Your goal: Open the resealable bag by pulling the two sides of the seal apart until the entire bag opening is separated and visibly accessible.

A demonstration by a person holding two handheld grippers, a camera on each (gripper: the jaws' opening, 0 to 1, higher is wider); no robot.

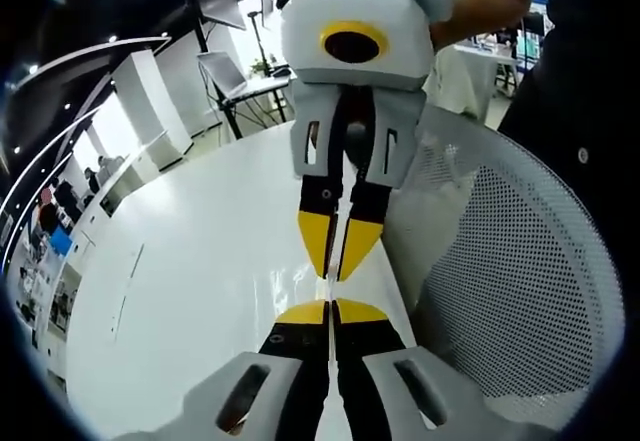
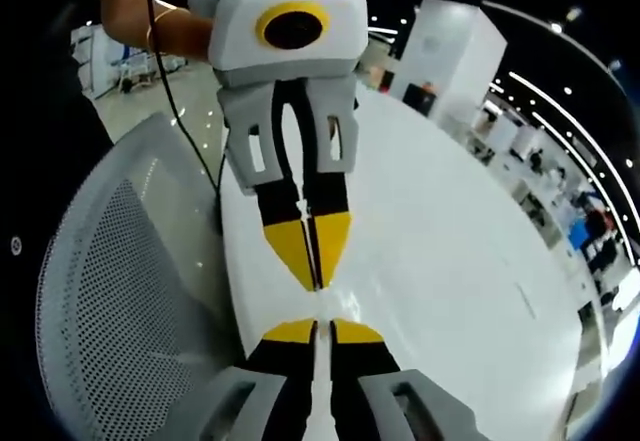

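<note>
While the white table (image 1: 200, 261) stretches away under both views, its edge is flanked by a grey mesh chair back (image 1: 520, 281), which is pressed close against the table's rim just beside the tongs. A person's forearm (image 1: 480, 1) is seen behind the opposite tool, and in the right gripper view a thin black cable (image 2: 190, 131) is draped down from the arm across the chair mesh. An open laptop on a stand (image 1: 225, 71) is seen well beyond the table, and a white pillar (image 2: 450, 51) with ceiling lights is seen in the hall behind. Nothing is placed between the two tools.

The left tongs (image 1: 328, 306) and the right tongs (image 1: 335, 271) are pointed at each other, tip almost to tip, above the table's edge. Both are clenched, the yellow pads being drawn together. A thin pale strip, seemingly the lip of the resealable bag (image 1: 328, 361), is pinched between each pair of pads; the rest of the clear bag cannot be made out.
</note>
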